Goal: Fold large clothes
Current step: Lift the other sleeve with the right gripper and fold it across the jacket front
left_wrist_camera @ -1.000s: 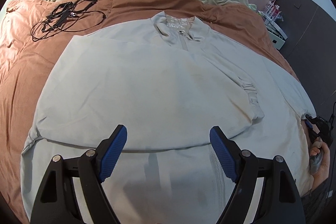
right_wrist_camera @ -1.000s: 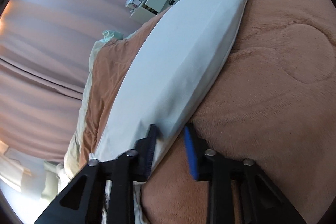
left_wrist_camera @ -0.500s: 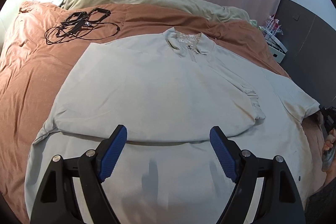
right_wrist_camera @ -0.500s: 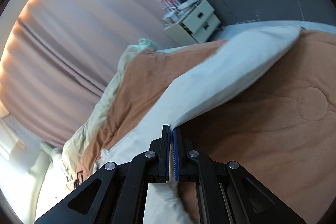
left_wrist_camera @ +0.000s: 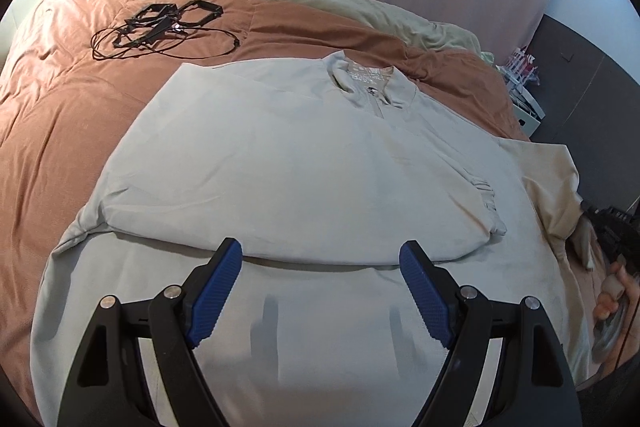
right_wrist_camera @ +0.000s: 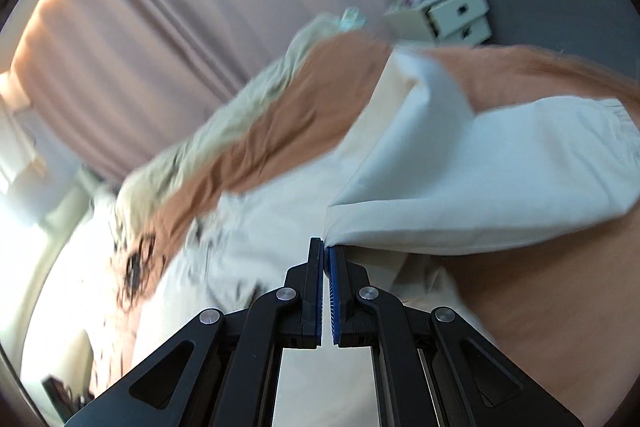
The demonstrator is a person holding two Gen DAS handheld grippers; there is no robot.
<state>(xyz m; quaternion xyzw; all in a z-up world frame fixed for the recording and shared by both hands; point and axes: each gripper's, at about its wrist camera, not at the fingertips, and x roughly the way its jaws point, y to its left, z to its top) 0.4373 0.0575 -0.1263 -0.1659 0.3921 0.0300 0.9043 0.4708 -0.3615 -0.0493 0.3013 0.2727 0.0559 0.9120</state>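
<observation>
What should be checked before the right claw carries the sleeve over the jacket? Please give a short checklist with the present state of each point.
1. Right claw is shut on the sleeve: ok, fabric edge is pinched between the pads.
2. Sleeve is lifted off the brown blanket: ok; it hangs from the claw.
3. Left claw is clear of the fold path: ok, open and holding nothing above the jacket.
4. Other sleeve is already folded across the jacket's body: ok; its cuff lies on the front.
5. Black cables lie away from the jacket: ok.
6. Grip is deep enough not to slip: cannot tell.
</observation>
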